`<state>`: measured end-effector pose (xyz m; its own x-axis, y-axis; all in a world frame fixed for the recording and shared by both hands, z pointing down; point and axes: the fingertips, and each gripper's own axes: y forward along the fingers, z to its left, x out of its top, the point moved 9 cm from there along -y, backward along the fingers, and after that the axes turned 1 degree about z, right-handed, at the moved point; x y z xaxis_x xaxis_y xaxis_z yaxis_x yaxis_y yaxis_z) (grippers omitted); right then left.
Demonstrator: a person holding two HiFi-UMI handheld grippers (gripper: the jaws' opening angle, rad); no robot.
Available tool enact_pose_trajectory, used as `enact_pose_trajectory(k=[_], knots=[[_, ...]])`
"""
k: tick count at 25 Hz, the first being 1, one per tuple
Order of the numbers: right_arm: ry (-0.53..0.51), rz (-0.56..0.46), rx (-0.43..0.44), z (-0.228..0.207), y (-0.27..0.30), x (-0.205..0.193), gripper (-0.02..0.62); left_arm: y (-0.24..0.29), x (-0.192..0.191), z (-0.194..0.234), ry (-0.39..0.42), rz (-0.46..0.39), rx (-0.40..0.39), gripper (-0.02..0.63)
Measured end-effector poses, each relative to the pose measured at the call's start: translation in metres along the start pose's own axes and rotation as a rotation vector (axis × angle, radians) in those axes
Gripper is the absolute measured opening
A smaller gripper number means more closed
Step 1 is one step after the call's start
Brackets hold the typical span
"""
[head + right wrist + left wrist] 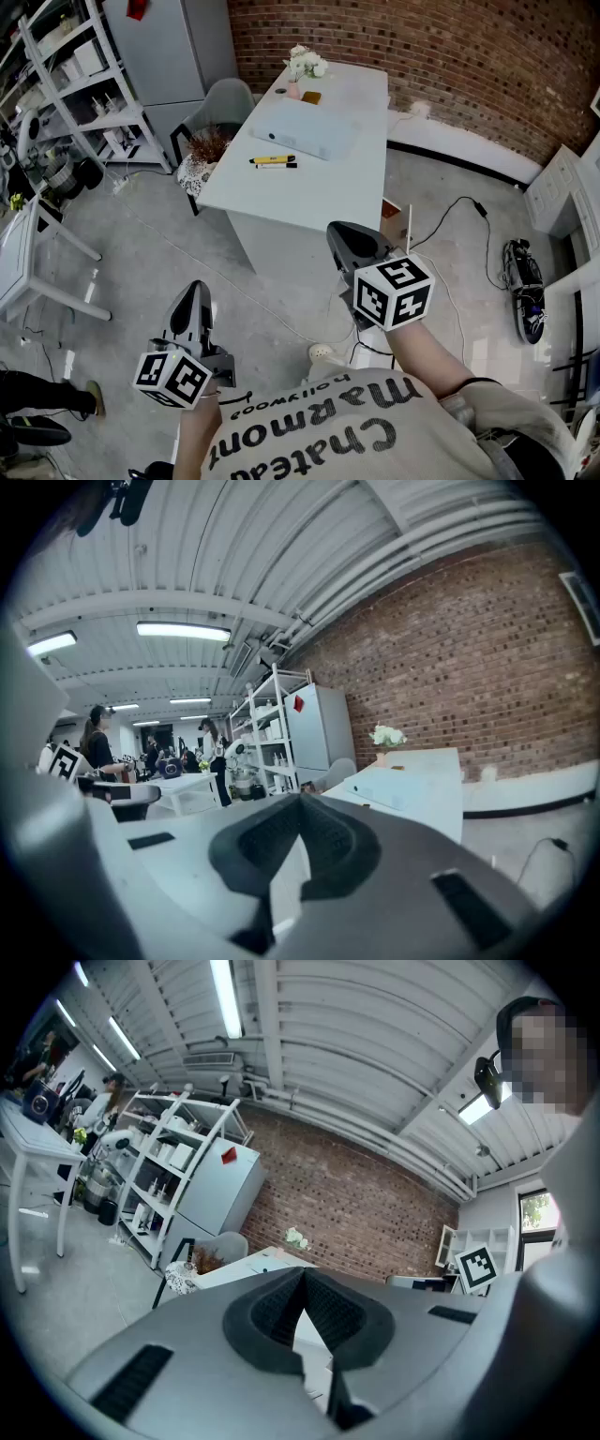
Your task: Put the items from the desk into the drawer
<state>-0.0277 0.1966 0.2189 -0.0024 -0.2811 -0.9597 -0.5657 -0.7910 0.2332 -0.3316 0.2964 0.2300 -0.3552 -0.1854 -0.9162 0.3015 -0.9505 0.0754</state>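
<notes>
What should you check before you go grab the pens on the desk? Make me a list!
1. Left tongs empty: ok, shut with nothing between them.
2. Right tongs empty: ok, shut with nothing between them.
3. Tongs open for grabbing: not ok, both are shut.
4. Close enough to the desk: not ok, both tongs hang over the floor, short of it.
5. Pens easy to find: ok, the yellow pen and black pen lie side by side in the open.
6. Drawer open: cannot tell.
</notes>
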Motion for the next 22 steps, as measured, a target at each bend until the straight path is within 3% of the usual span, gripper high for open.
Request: enact_pose_trajectory(k=[5, 12, 22], knots=[[0.055, 0.057, 0.014, 0.001, 0.017, -0.013, 0.003, 0.003, -0.008, 0.02, -0.043, 0.034, 0.003, -0.005], [0.064, 0.068, 0.028, -0.016, 0.059, -0.017, 0.003, 0.036, -0.004, 0.034, -0.029, 0.021, 0.011, -0.005], [0.063, 0.073, 0.054, -0.077, 0.168, 0.007, 0.003, 0.134, 0.011, 0.074, -0.029, 0.006, 0.059, -0.005]])
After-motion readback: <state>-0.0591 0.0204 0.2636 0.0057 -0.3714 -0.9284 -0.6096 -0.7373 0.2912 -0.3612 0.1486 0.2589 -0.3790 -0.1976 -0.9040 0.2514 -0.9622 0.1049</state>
